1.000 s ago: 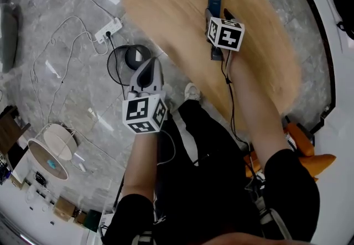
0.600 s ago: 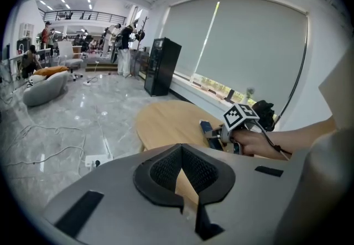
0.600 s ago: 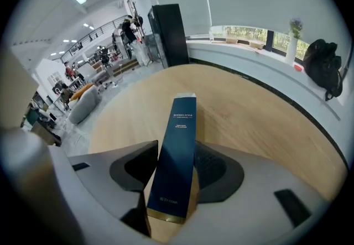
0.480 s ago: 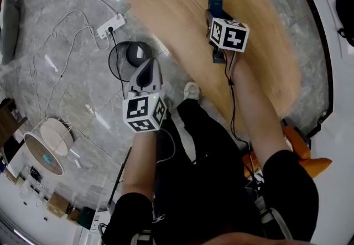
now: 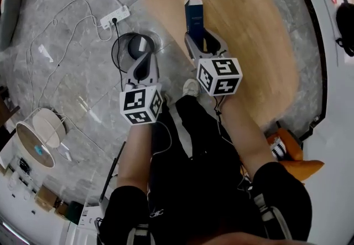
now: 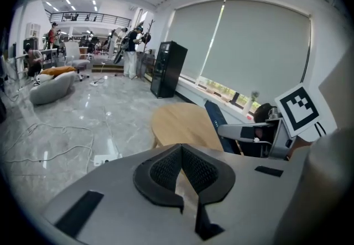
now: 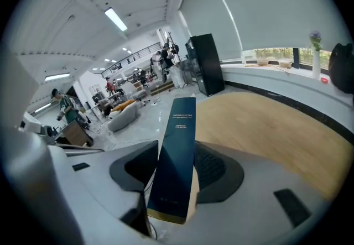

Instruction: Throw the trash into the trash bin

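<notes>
Below the table, floor (image 5: 66, 83): grey polished stone lay on every side of the table, with white cables trailing across it.
Wooden table (image 5: 254, 28): it had a rounded, pale wood top, bare wherever it showed.
Person: stood at the table's near edge in black clothes, with one white shoe (image 5: 191, 89) just off that edge.
Trash bin (image 5: 135, 47): round and dark, it stood on the floor just off the table's left edge.
Right gripper (image 5: 200, 39): it hung over the table's left edge, slanting downward. Its jaws had just been closing and were clamped on the box, a pad pressed to each side.
Left gripper (image 5: 145, 60): it was off the table's left edge, with its tips above the bin's near rim. The jaws were drawn together with nothing between them.
Box (image 5: 194, 14): dark blue, long and slim, with a gold band at its lower end. That end sat between the right gripper's jaws, and the rest jutted out past them over the table's left edge.
Power strip (image 5: 115, 17): white, it lay on the floor beyond the bin, farther from the table's left edge.
</notes>
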Available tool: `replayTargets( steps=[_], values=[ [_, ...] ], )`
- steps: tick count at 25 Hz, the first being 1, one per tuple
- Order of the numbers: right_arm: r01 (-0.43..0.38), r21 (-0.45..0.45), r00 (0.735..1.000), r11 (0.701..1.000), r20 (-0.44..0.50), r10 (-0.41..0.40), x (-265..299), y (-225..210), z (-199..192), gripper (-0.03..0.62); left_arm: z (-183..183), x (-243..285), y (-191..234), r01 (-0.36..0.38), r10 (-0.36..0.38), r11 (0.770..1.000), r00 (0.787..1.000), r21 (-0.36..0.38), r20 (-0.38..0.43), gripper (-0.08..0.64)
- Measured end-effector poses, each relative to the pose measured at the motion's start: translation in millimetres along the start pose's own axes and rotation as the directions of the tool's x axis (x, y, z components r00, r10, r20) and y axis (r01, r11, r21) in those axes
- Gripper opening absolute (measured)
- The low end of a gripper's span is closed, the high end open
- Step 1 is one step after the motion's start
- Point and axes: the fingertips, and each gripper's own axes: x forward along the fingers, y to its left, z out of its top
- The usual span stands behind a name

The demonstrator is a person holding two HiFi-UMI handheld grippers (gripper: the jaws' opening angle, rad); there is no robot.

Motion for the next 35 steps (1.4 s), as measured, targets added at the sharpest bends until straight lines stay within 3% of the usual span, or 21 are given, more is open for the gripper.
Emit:
replayTargets(
  steps=[6, 12, 17, 23, 29, 32, 35],
  values=[
    [-0.114, -0.127, 0.989, 0.985, -0.104, 0.101, 44.3, 85.4, -46.7, 0.206, -29.6, -25.7, 75.4, -0.075, 0.073, 0.994, 0.997, -0.076, -0.022, 0.012],
    [-0.181, -0.106, 0.951, 0.978, -0.273, 0.146, 111.2, 156.5, -121.1, 0.206, -66.7, -53.2, 150.9, -0.123, 0.114, 0.977, 0.992, -0.177, -0.059, 0.012],
    [-0.202, -0.021, 0.867, 0.979, -0.469, 0.168, 170.7, 197.4, -209.7, 0.206, -98.5, -67.1, 217.8, -0.15, 0.132, 0.959, 0.987, -0.241, -0.089, 0.012],
    [-0.206, -0.157, 0.771, 0.966, -0.634, 0.061, 228.5, 217.0, -290.0, 0.206, -127.8, -70.7, 267.1, -0.125, 0.095, 0.959, 0.987, -0.254, -0.127, 0.012],
    [-0.194, -0.22, 0.641, 0.956, -0.766, -0.046, 261.4, 209.7, -346.6, 0.206, -137.6, -68.2, 289.2, -0.092, 0.062, 0.969, 0.989, -0.231, -0.134, 0.012],
    [-0.209, -0.237, 0.641, 0.949, -0.766, -0.05, 265.6, 210.7, -351.0, 0.206, -143.0, -69.3, 294.0, -0.081, 0.048, 0.964, 0.99, -0.254, -0.133, 0.012],
    [-0.204, -0.21, 0.688, 0.956, -0.725, -0.012, 267.1, 218.5, -344.3, 0.247, -149.7, -69.0, 299.2, -0.077, 0.04, 0.962, 0.989, -0.263, -0.141, 0.012]
  ],
)
